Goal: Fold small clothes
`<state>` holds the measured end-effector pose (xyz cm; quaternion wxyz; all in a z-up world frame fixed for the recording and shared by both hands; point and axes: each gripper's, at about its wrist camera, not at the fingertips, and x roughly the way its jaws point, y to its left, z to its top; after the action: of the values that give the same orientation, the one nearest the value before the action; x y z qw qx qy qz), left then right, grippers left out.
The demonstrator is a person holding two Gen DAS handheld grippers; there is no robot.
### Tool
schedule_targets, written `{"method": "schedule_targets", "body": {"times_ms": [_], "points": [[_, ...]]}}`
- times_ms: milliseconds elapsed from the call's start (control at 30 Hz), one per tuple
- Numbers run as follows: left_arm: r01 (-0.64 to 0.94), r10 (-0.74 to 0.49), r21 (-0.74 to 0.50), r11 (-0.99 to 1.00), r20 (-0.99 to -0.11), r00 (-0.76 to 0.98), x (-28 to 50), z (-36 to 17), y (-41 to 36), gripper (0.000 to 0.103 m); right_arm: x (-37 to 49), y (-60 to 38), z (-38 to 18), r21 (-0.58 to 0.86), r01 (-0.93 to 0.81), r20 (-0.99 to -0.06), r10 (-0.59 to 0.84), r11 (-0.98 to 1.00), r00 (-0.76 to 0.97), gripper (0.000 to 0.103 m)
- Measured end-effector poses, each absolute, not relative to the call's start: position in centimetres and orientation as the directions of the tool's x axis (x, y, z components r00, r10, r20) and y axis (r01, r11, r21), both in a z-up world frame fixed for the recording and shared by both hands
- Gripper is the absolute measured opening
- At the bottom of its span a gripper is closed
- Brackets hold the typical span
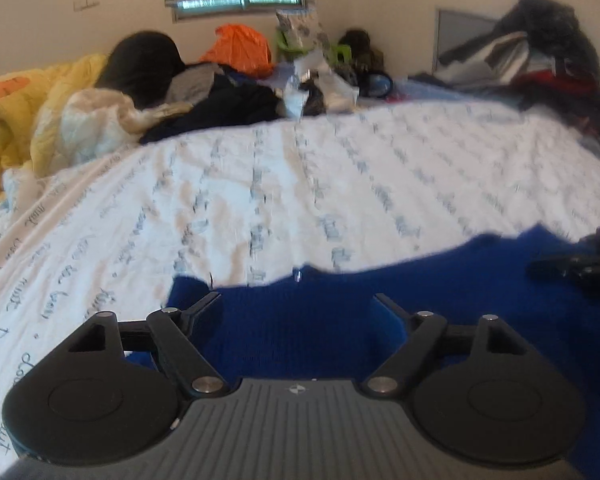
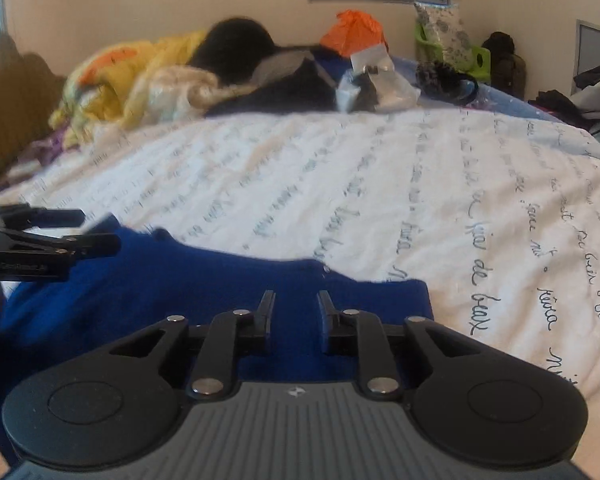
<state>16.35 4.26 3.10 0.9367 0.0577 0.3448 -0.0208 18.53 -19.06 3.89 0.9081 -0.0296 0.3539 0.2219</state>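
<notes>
A deep blue knit garment point(image 1: 440, 304) lies spread flat on the white bed sheet with script print point(image 1: 280, 184). My left gripper point(image 1: 297, 298) hovers over the garment's far edge, its jaws wide apart with nothing clamped. The right gripper point(image 1: 572, 270) shows at that view's right edge, over the same cloth. In the right wrist view the blue garment point(image 2: 160, 292) fills the lower left. My right gripper point(image 2: 296, 300) stands over its far edge near a corner, jaws only narrowly apart, and the cloth lies under the gap, not pinched. The left gripper point(image 2: 100, 229) is open at the left.
A heap of dark clothes point(image 1: 228, 108), a yellow quilt point(image 1: 24, 112) and an orange bag point(image 1: 240, 50) sit at the far side of the bed. Another clothes pile point(image 1: 540, 64) rises at the far right. The sheet point(image 2: 380, 184) stretches beyond the garment.
</notes>
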Motion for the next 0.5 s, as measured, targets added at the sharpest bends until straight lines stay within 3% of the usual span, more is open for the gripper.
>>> {"method": "schedule_targets", "body": {"times_ms": [33,67,133,167,233,300,367,467,500], "points": [[0.079,-0.004,0.083,0.993,-0.667,0.745,16.6,2.0,5.0,0.086,19.2,-18.9,2.5,0.042,-0.402,-0.683,0.320,0.915,0.656,0.020],[0.073,-0.037,0.027,0.997,-0.662,0.748,16.5,1.7,6.7,0.088,19.1,-20.0,1.6,0.023,-0.408,-0.633,0.329,0.913,0.701,0.021],[0.077,-0.024,0.053,0.996,-0.649,0.760,16.5,1.4,8.3,0.091,19.7,-22.8,1.1,0.109,-0.365,-0.603,0.353,0.925,0.716,0.021],[0.056,0.005,0.073,0.996,-0.653,0.757,16.8,1.1,9.0,0.103,20.1,-24.1,0.8,0.172,-0.337,-0.591,0.371,0.926,0.717,0.021],[-0.036,0.014,-0.018,0.999,-0.687,0.727,17.8,1.0,11.2,0.103,20.4,-24.6,0.6,0.212,-0.318,-0.582,0.380,0.924,0.718,0.021],[-0.087,0.106,0.061,0.994,-0.672,0.733,17.0,1.7,10.8,0.103,20.1,-23.0,0.9,0.107,-0.327,-0.600,0.323,0.939,0.732,0.021],[-0.068,0.121,0.107,0.992,-0.643,0.757,14.1,3.1,9.3,0.089,19.0,-22.0,2.3,0.072,-0.272,-0.636,0.254,0.960,0.729,0.024],[0.057,-0.025,0.034,0.998,-0.597,0.802,9.0,4.3,7.1,0.100,14.0,-21.4,4.3,0.165,-0.331,-0.593,0.362,0.929,0.720,0.040],[0.095,-0.053,0.040,0.995,-0.597,0.800,8.2,4.0,6.2,0.101,12.5,-20.7,4.4,0.165,-0.378,-0.594,0.398,0.911,0.699,0.059]]}}
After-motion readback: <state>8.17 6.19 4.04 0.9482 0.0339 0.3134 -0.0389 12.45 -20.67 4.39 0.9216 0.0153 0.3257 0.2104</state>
